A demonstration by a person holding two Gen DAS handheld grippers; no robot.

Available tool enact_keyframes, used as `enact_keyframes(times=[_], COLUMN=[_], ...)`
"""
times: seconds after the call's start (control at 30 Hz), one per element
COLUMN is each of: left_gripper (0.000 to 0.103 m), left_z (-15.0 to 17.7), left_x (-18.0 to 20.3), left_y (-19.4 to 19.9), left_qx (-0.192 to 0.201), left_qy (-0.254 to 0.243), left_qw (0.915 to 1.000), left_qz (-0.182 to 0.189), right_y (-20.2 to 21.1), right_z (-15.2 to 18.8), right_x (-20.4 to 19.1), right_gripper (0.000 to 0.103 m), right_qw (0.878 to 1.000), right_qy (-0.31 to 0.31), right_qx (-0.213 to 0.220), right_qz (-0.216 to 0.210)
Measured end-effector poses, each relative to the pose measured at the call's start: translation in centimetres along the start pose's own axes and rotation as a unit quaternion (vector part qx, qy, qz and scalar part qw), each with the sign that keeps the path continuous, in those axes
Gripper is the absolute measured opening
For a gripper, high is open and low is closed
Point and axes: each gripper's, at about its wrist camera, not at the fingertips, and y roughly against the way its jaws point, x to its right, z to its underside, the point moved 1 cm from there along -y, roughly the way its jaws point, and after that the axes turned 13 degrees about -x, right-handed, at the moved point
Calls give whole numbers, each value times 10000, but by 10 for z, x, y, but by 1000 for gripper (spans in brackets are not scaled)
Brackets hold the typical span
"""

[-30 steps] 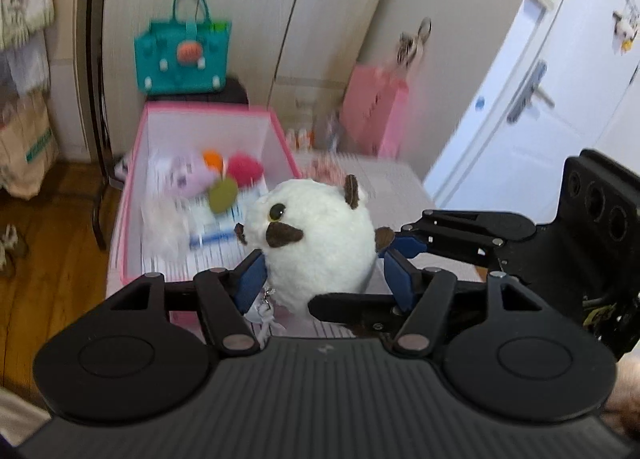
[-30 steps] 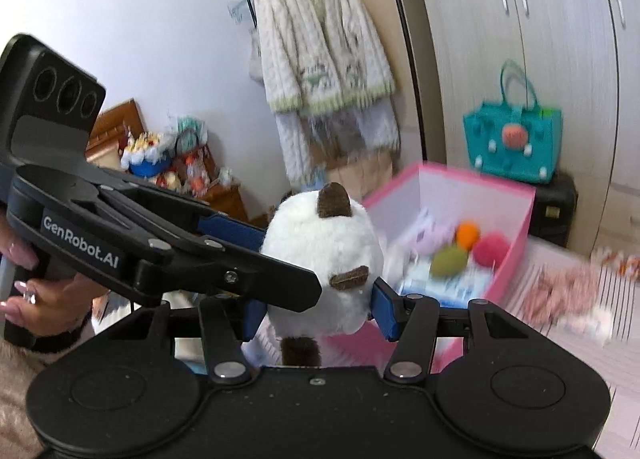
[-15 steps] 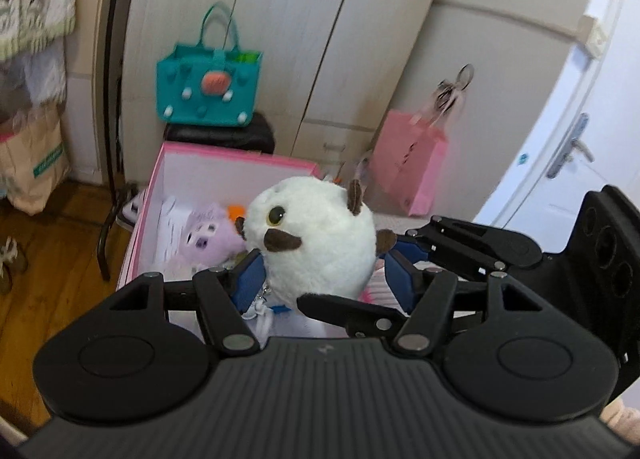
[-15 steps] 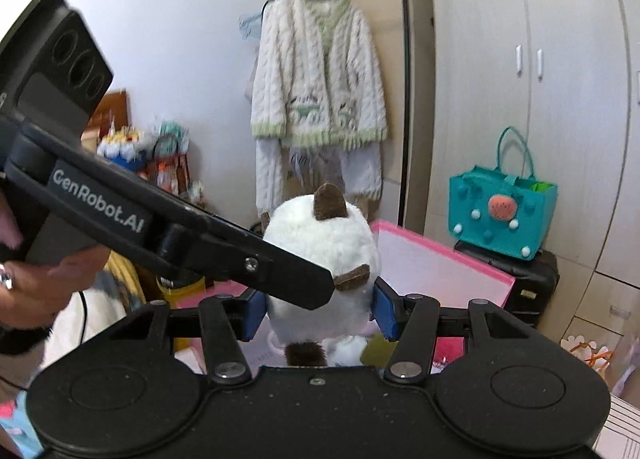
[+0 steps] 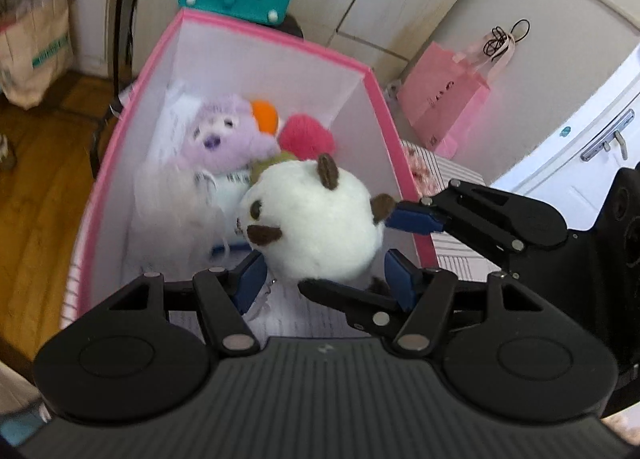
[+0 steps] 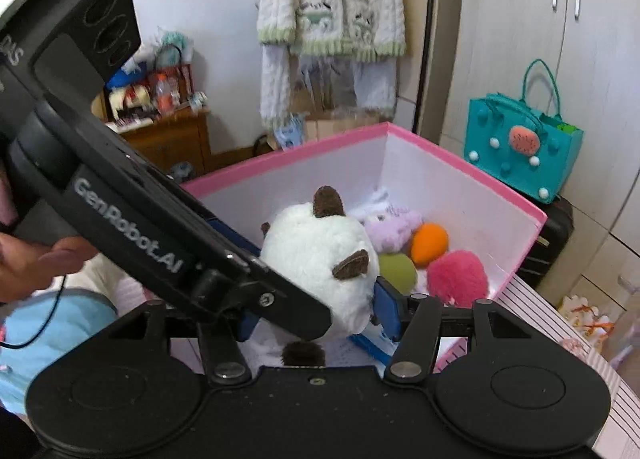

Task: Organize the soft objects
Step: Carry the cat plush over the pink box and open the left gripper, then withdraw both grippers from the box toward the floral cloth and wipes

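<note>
A round white plush toy (image 5: 312, 219) with brown ears hangs just above the open pink box (image 5: 280, 33), near its front right corner. My left gripper (image 5: 324, 279) is shut on the toy's lower part. My right gripper (image 6: 316, 315) comes in from the right, and its jaws are opening with the toy (image 6: 320, 259) still between the pads and touching them. In the box lie a purple plush (image 5: 224, 139), an orange ball (image 5: 266, 115), a pink pom-pom (image 5: 306, 135) and a green ball (image 6: 396, 269).
The box (image 6: 460, 163) stands on a striped surface (image 5: 452, 175). A teal bag (image 6: 520, 151) sits behind it on a black case. A pink paper bag (image 5: 444, 111) leans by the wardrobe. A cardigan (image 6: 332, 7) hangs at the back. A hand (image 6: 24, 263) holds the left gripper.
Both grippers have carried the white plush forward and down, from in front of the box to just over its inside. The right jaws stand slightly wider.
</note>
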Motion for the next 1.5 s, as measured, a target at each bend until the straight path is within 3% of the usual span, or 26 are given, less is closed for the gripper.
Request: enact_keyframes(times=[0.17, 0.33, 0.7, 0.9, 1.0, 1.13, 1.3, 1.5], left_gripper=[66, 66, 69, 73, 73, 73, 73, 73], left_z=[4, 21, 65, 97, 120, 143, 156, 154], left_x=[-2, 13, 59, 100, 123, 147, 168, 183], left_y=[4, 39, 110, 132, 132, 124, 105, 71], left_qx=[-165, 268, 648, 805, 856, 739, 575, 357], left_qy=[82, -295, -1044, -1698, -2154, -2629, -2930, -3055], left_qw=[9995, 9990, 9907, 9781, 9664, 9563, 9499, 9487], left_qz=[260, -222, -591, -897, -1109, -1048, -924, -734], right_y=[8, 36, 106, 151, 169, 187, 200, 199], right_z=[6, 18, 51, 77, 93, 114, 141, 170], right_x=[-2, -6, 8, 0, -8, -21, -29, -14], right_gripper=[74, 74, 74, 74, 74, 74, 74, 74], right_qw=[9997, 9992, 9947, 9926, 9893, 9877, 9864, 9846], right_qy=[-14, -49, -877, -1052, -1257, -1287, -1292, -1377], right_qx=[71, 246, 497, 612, 674, 769, 834, 816], right_qz=[214, 302, -202, -11, 312, 442, 586, 706])
